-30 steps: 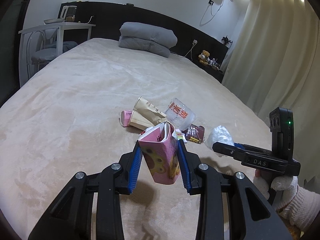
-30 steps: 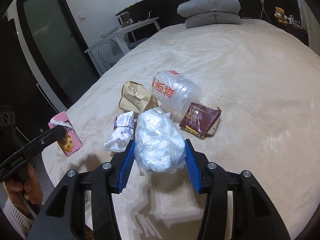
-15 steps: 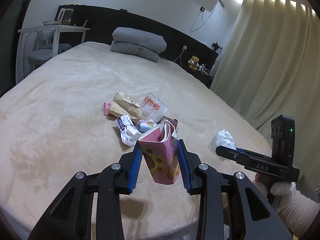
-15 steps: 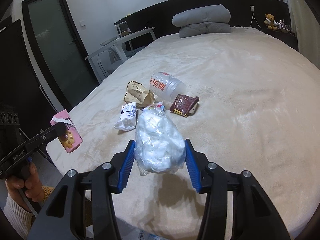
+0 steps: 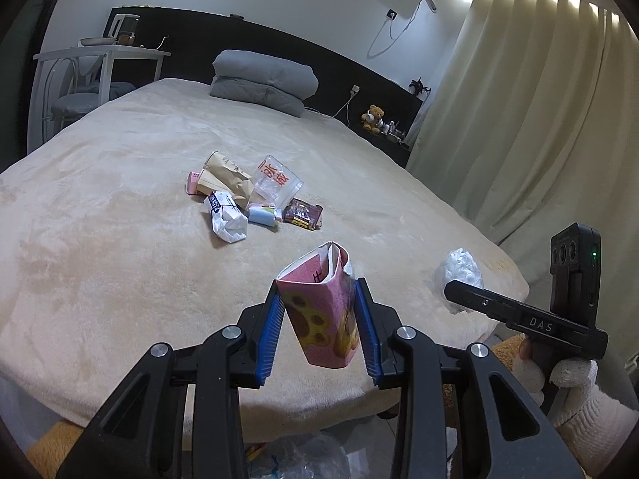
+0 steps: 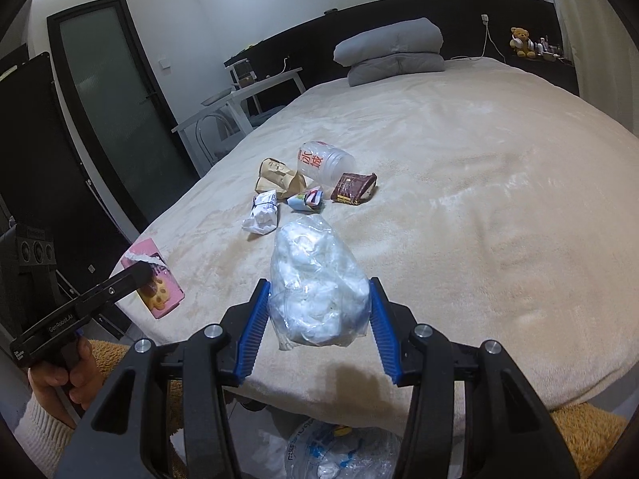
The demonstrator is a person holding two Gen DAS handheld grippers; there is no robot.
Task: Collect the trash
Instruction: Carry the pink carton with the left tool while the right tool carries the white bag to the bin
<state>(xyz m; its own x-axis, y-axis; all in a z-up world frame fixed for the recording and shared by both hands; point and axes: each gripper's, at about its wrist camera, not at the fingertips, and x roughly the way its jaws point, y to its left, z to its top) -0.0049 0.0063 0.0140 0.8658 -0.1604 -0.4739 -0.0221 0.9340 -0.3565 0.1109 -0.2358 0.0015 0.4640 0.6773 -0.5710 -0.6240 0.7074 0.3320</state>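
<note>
Fingers of the left gripper (image 5: 319, 329) clamp a pink carton (image 5: 321, 319); the right gripper (image 6: 317, 321) squeezes a clear plastic bag (image 6: 315, 291), both at the bed's (image 6: 499, 219) near edge above a trash bag (image 6: 339, 453). Five or six scraps remain mid-bed, including a plastic cup (image 6: 323, 161) and brown wrapper (image 6: 351, 188).

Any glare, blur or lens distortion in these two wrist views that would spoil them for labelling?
Left wrist view: strong fisheye bending, dark vignetted corners, blown-out light strip above the curtain; the pink carton stays sharp. Right wrist view: same curvature and dark corners, even light, no obvious motion blur; the clear plastic bag shows mild highlights and casts a soft shadow on the bed.
</note>
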